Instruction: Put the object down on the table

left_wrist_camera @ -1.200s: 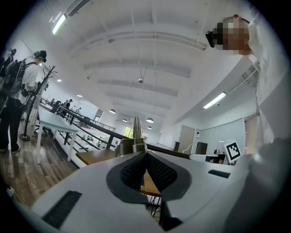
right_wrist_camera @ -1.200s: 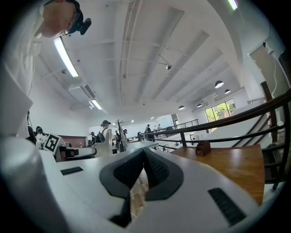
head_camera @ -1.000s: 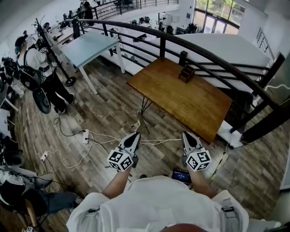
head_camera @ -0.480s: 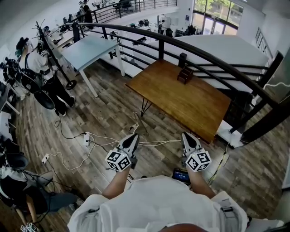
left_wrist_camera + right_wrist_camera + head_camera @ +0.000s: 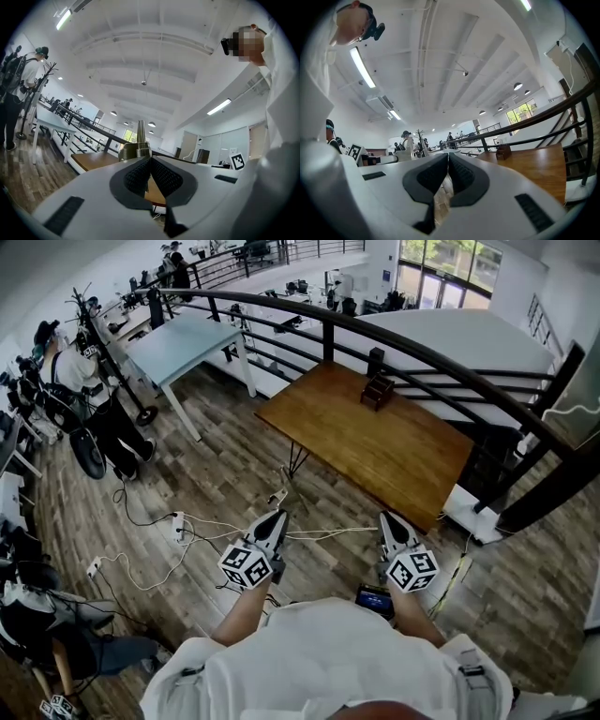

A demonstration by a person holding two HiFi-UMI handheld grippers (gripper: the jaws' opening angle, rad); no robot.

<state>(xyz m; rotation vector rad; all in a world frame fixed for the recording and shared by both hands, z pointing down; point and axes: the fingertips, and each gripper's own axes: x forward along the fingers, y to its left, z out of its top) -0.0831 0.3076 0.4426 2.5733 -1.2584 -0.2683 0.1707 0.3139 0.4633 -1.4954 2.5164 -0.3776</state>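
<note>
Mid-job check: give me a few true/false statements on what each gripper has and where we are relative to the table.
1. The left gripper has its jaws shut on a metal object. True.
2. The right gripper has its jaws wide apart. False: they are together, with nothing between them.
3. The wooden table is bare. False: a small dark wooden box stands near its far edge.
4. Both grippers are over the floor, short of the table. True.
</note>
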